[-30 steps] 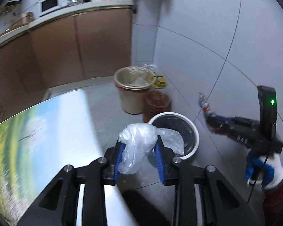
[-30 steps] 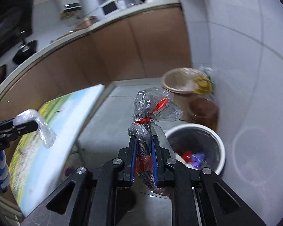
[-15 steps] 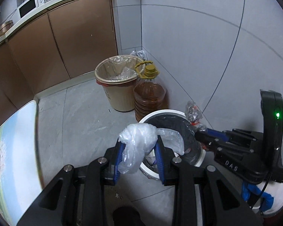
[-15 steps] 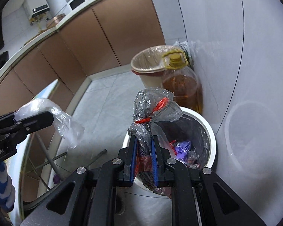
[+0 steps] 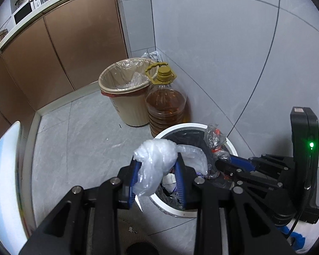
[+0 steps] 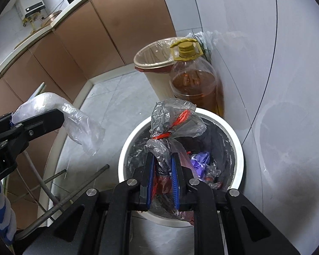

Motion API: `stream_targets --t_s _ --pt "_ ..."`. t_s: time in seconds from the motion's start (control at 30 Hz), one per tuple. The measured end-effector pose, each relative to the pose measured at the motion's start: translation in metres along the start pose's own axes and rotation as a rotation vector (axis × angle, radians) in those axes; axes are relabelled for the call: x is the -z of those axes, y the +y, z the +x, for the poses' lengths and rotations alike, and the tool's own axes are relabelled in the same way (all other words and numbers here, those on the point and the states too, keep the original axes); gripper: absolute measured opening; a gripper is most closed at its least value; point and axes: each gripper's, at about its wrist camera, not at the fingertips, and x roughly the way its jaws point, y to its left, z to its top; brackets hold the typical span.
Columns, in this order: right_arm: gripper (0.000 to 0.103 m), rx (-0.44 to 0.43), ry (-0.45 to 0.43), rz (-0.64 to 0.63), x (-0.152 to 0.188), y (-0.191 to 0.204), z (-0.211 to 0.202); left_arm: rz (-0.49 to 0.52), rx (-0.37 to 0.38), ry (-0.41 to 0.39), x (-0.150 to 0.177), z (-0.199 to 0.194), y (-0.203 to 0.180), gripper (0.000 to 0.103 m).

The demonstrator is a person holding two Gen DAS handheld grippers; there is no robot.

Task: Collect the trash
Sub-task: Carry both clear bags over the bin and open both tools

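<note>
My left gripper [image 5: 157,167] is shut on a crumpled clear plastic bag [image 5: 155,163] and holds it above the near rim of a white round bin [image 5: 193,126] with a black liner. My right gripper [image 6: 161,165] is shut on a clear plastic bag tied with red string [image 6: 172,125], directly over the same bin [image 6: 234,136], which holds purple and clear wrappers. The right gripper [image 5: 225,163] shows in the left wrist view over the bin's right side. The left gripper [image 6: 59,116] with its bag [image 6: 80,127] shows in the right wrist view, left of the bin.
A beige bin with a clear liner [image 5: 125,91] and a large oil bottle with a yellow cap [image 5: 164,104] stand behind the white bin in the wall corner. Brown cabinets [image 5: 74,42] run along the left. A table edge [image 5: 4,170] and metal table legs [image 6: 59,193] lie left.
Both grippers have moved forward and down toward the white bin, each still holding its bag. The table has slid out of view to the left; the right gripper now hangs over the bin.
</note>
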Motion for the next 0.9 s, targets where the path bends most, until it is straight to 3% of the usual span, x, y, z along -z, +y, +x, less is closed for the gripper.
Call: stream_targets --t_s 0.9 --pt "0.019 0.054 0.068 0.058 0.012 -0.021 0.049 0.011 -0.016 0.084 -0.004 0.075 -0.014 0.032"
